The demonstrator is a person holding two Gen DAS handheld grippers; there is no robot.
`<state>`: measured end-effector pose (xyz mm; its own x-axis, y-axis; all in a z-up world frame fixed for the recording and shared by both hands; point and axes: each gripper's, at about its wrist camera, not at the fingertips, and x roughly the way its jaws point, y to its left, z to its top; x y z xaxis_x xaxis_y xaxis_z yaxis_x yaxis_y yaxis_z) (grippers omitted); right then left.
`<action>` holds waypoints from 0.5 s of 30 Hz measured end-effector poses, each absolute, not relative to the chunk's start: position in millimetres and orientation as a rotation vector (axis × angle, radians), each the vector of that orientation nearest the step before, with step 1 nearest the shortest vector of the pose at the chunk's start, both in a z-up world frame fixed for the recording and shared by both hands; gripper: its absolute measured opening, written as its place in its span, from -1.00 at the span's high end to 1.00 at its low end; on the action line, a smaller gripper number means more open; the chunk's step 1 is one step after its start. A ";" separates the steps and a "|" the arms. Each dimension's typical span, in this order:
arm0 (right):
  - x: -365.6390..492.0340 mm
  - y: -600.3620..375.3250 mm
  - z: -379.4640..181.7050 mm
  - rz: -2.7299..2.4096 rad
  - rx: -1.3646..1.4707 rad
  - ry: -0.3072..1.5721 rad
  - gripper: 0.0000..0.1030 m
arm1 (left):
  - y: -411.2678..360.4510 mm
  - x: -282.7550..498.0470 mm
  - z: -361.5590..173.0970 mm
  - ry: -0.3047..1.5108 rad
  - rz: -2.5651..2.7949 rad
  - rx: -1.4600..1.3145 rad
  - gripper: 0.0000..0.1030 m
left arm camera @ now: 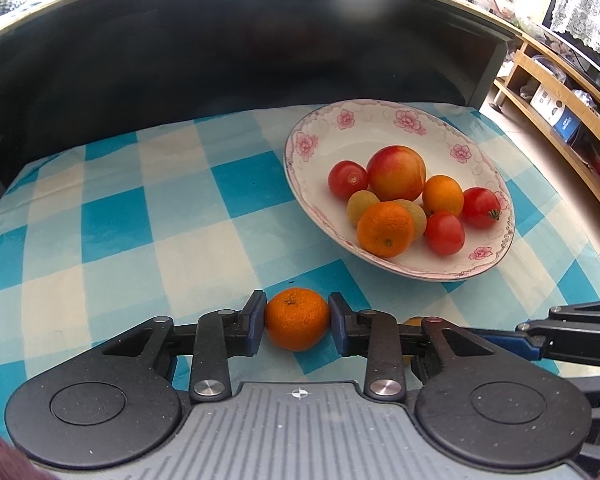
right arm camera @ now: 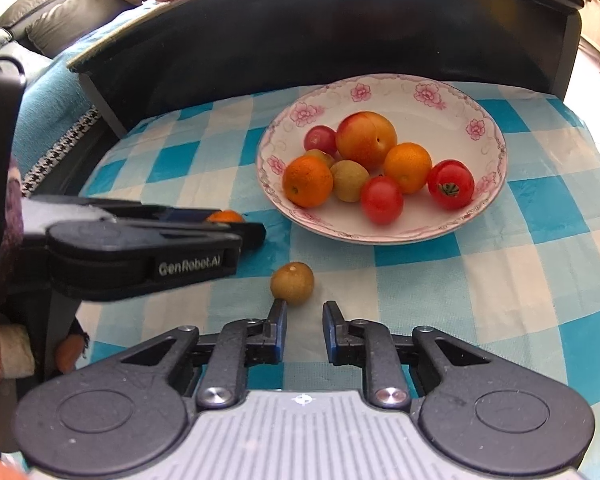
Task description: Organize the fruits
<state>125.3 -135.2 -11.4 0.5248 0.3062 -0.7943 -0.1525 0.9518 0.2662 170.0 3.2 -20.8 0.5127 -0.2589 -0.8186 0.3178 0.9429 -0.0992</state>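
My left gripper [left arm camera: 297, 319] clamps a mandarin [left arm camera: 297, 318] low over the checked cloth [left arm camera: 140, 208]. My right gripper [right arm camera: 304, 320] has nothing in it, its jaws set narrow, with a small brown-green fruit [right arm camera: 292, 283] on the cloth just ahead of its left finger [right arm camera: 279, 316]. Past both sits the flowered plate [right arm camera: 440, 96], already heaped with tomatoes, mandarins and a peach [right arm camera: 366, 140]. A dark board [left arm camera: 260, 40] walls off the far side.
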 end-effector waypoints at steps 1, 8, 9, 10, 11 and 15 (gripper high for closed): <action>125.3 -135.0 -9.7 0.279 0.177 0.969 0.54 | 4.4 169.6 -20.7 0.974 -0.346 0.065 0.20; 133.9 -124.4 -13.1 0.262 0.158 0.967 0.40 | 10.5 168.2 -20.2 0.970 -0.342 0.067 0.20; 135.7 -122.4 -15.3 0.262 0.155 0.975 0.40 | 10.4 167.8 -20.1 0.969 -0.342 0.071 0.20; 136.9 -119.4 -17.5 0.267 0.146 0.984 0.40 | 10.3 167.3 -20.1 0.967 -0.342 0.074 0.20; 136.9 -116.3 -18.6 0.267 0.130 0.984 0.39 | 10.1 167.3 -20.1 0.965 -0.343 0.077 0.20; 137.1 -114.0 -18.4 0.255 0.110 0.988 0.50 | 9.3 166.4 -19.5 0.965 -0.341 0.084 0.20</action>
